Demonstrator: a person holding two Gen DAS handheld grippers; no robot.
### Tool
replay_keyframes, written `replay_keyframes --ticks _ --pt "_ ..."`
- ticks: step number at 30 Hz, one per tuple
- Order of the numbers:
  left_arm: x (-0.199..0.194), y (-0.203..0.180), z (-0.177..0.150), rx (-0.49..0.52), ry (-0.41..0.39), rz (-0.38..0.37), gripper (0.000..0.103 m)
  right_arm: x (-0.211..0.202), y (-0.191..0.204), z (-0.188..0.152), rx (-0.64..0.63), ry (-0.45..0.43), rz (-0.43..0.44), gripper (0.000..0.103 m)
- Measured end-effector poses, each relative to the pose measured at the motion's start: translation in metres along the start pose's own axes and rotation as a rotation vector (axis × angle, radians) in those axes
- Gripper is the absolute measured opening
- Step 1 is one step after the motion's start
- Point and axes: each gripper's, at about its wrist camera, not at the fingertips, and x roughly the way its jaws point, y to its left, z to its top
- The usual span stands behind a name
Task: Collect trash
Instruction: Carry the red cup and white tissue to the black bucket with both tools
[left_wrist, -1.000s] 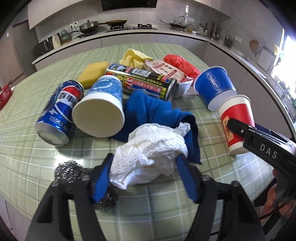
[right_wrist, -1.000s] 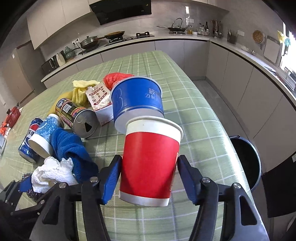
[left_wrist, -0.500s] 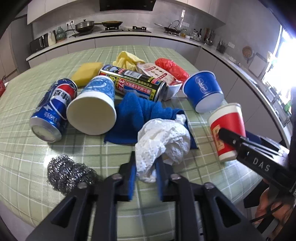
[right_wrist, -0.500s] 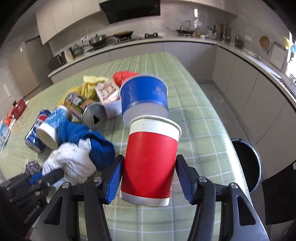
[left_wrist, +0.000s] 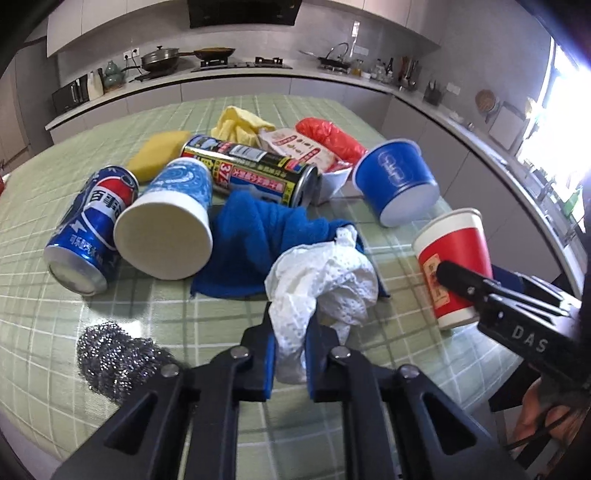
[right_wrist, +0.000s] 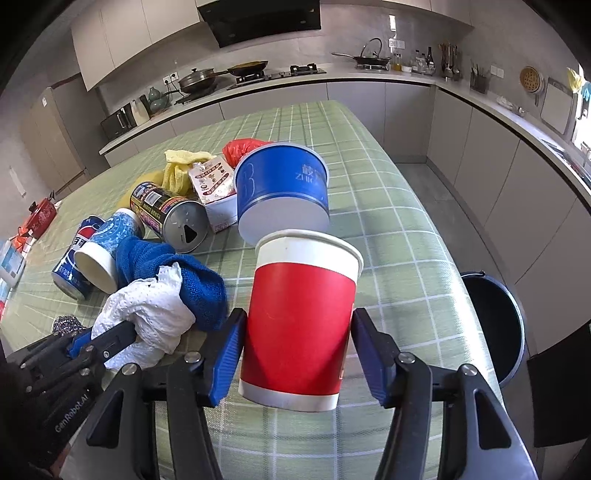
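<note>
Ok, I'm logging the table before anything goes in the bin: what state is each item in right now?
Left tongs: shut on paper towel.
Paper towel: crumpled, pinched.
Right tongs: closed on red cup.
Red cup: upright, gripped.
Blue bowl: tipped over.
Pepsi can: lying down.
Blue-patterned cup: on its side.
Black can: lying, opened.
Blue cloth: bunched.
Bin: open, on floor.
</note>
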Motion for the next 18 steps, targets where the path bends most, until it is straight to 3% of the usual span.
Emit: replay_keyframes --ticks 9,18 --pt "-0.028 -0.010 0.013 0.021 -0.074 -0.062 0.012 -0.023 -0.010 0.004 0.035 -0.064 -0.015 0.058" --pt "-0.019 -0.061 0.027 0.085 -0.080 -0.179 0.012 -0.060 -0.066 0.004 0.135 -0.113 -0.132 0.058"
